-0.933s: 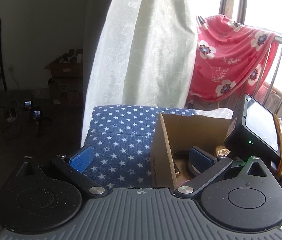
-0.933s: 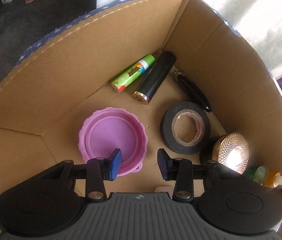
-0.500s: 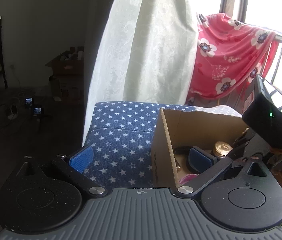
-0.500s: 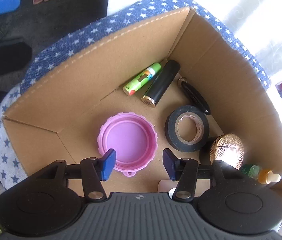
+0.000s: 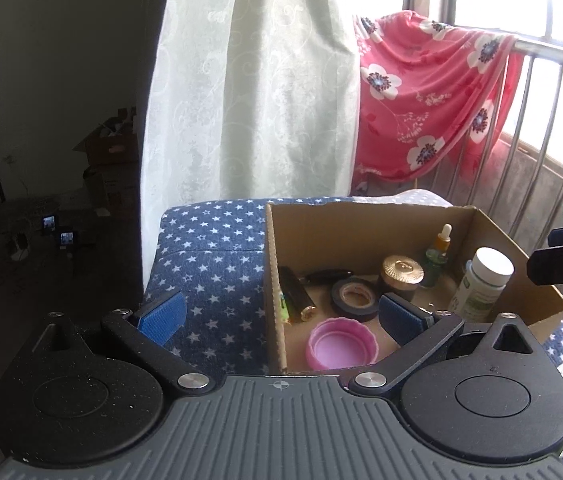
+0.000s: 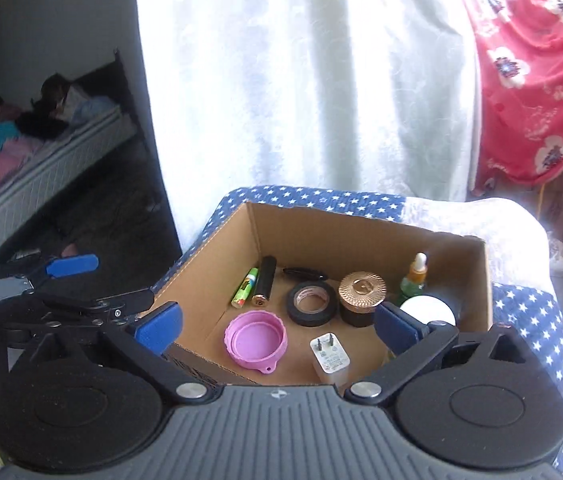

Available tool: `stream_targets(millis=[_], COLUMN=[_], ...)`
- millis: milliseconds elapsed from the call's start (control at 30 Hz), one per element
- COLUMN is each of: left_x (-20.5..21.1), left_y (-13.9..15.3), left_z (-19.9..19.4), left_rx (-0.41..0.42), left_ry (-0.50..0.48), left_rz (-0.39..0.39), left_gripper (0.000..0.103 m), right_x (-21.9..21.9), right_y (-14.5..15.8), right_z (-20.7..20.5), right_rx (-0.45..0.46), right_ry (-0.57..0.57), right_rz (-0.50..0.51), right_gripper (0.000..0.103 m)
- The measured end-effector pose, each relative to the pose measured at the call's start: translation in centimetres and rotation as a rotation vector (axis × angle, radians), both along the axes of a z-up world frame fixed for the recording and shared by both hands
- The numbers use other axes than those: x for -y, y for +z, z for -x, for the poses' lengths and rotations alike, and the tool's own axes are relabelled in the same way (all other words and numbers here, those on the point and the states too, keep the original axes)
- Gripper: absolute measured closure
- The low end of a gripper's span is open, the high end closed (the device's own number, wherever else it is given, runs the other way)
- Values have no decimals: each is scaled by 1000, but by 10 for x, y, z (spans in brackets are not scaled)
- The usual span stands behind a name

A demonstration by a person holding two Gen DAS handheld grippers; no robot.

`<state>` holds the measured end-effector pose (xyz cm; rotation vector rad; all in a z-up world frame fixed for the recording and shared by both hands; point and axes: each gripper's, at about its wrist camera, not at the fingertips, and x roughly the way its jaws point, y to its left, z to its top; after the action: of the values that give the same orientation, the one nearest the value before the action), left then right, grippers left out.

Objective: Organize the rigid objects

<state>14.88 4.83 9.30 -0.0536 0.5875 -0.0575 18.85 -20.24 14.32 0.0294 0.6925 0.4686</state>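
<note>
Both tongs stand spread wide and hold nothing. The left gripper [image 5: 279, 314] straddles the left wall of the cardboard box [image 5: 275, 280]: its left pad lies outside over the star-patterned cover [image 5: 209, 248], its right pad inside the box. The right gripper [image 6: 277, 326] hangs above the box's near edge, with its left pad just outside the near-left corner and its right pad over the right side of the interior.

Contents of the box, all resting on its floor:
- pink lid [image 6: 255, 338], open side up, near front, left of centre
- white charger plug [image 6: 329, 358], at the near wall, prongs pointing away
- black tape roll [image 6: 311, 303], lying flat, mid-floor
- gold-topped jar [image 6: 361, 292], upright, just right of the tape
- dropper bottle [image 6: 415, 276], upright toward the far right corner
- white-capped bottle [image 5: 481, 284], upright against the right wall
- green tube [image 6: 246, 287] and black tube [image 6: 264, 280], side by side at the left, long axes running from near to far
- a dark slim item [image 6: 305, 273] near the far wall, type not determinable

No loose object shows outside the box. In my judgement the sorting is largely complete. Should any item need adjusting, the right gripper is the nearer: the lid and plug lie directly below and ahead between its pads. The two tubes would demand a grasp across their short width, hence pads set left and right of them.
</note>
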Motion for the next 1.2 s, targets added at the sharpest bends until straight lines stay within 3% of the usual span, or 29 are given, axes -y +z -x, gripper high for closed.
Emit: stream_targets(millis=[167, 333, 667, 1200], left_x=[21, 45, 63, 75], left_y=[-9, -17, -21, -18], left_z=[2, 0, 0, -4], left_rx=[-55, -120, -146, -133], left_ry=[-36, -5, 21, 10], left_rz=[8, -19, -51, -63], left_gripper=[0, 0, 0, 0], right_x=[16, 23, 20, 17], right_y=[-34, -49, -61, -65], right_z=[30, 42, 34, 26], right_rx=[55, 69, 13, 9], right_ry=[-201, -292, -295, -306], right_rz=[-17, 11, 48, 84], right_gripper=[0, 0, 0, 0])
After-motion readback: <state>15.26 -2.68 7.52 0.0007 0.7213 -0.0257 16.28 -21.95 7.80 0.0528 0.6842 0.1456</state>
